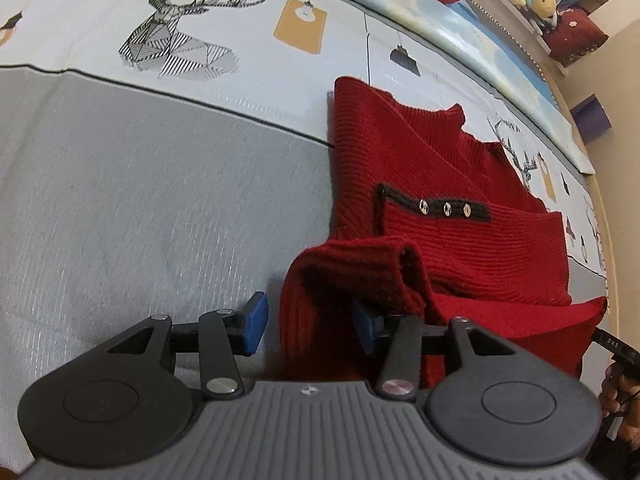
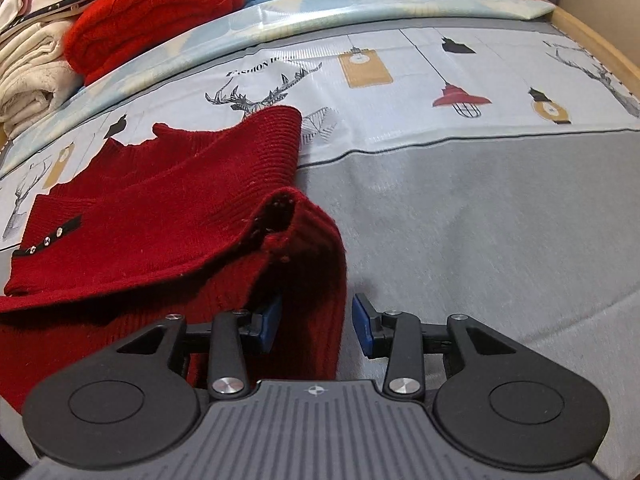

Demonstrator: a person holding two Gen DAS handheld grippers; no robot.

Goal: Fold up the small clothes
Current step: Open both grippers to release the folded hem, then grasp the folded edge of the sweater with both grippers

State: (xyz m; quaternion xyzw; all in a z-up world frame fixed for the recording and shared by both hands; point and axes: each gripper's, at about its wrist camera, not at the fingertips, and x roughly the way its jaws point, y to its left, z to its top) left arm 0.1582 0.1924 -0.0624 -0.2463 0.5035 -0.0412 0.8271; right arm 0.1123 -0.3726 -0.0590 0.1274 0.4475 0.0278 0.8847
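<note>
Nearest each camera, the hem of a red sweater [image 1: 432, 184] is seen draped between parted blue pads. The left gripper [image 1: 310, 322] is released: 1 pad [image 1: 256, 324] is bare on the left, the other is half hidden under a rolled lip of knit. The right gripper [image 2: 316, 326] is likewise released, with the fabric hanging against its left pad [image 2: 270, 322] and clear of its right one.

The fold is judged partly done: the near edge is bunched up over the body, while the far part is laid flat on the bedspread [image 1: 120, 208], the 3 buttons [image 1: 446, 210] on a black strip facing up. A final smoothing and perhaps 1 more fold are judged to be left.

Both grippers are held low and level at the near edge, pointed across the bed. Farther off, a pile of folded clothes [image 2: 132, 12] is seen at the back
</note>
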